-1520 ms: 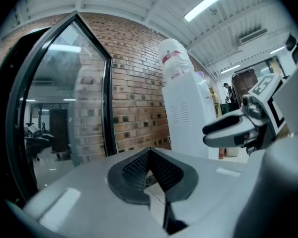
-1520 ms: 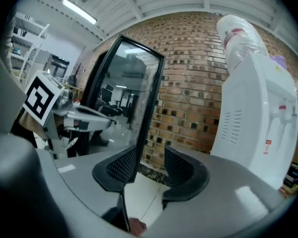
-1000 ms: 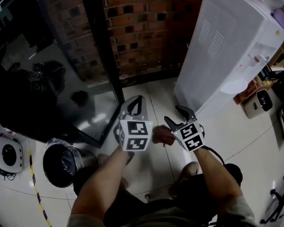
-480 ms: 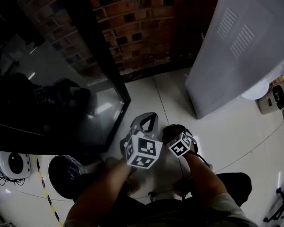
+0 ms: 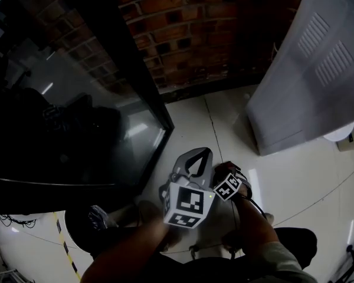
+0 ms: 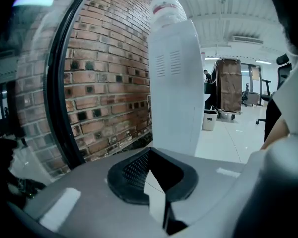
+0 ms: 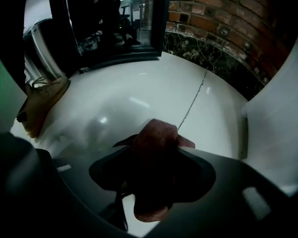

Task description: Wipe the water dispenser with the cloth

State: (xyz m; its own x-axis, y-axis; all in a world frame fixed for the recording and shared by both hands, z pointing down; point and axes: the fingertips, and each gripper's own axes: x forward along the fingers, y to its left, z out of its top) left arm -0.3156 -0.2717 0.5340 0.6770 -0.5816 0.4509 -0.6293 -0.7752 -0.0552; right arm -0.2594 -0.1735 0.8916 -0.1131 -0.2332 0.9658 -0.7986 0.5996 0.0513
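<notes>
The right claw (image 7: 154, 155) was pinched on a bunched reddish-brown cloth (image 7: 158, 133), which filled the space between its jaws and hung out below them. It pointed down at the white tiled floor (image 7: 139, 93), touching nothing. The left claw (image 6: 150, 155) had its tips pressed together on nothing and faced the water dispenser (image 6: 174, 83) from well apart.

Against a second earlier, both claws had dropped lower and drawn in toward the person's body, the right one tipping from forward to downward. In the head view, the dispenser (image 5: 318, 81) had slid toward the right edge: its front and taps were gone, and only the vented side panel showed, beside the brick wall (image 5: 206, 34). I judged that the cloth was off the dispenser and no wiping stroke was under way, so the cloth would need to go back up to a panel
</notes>
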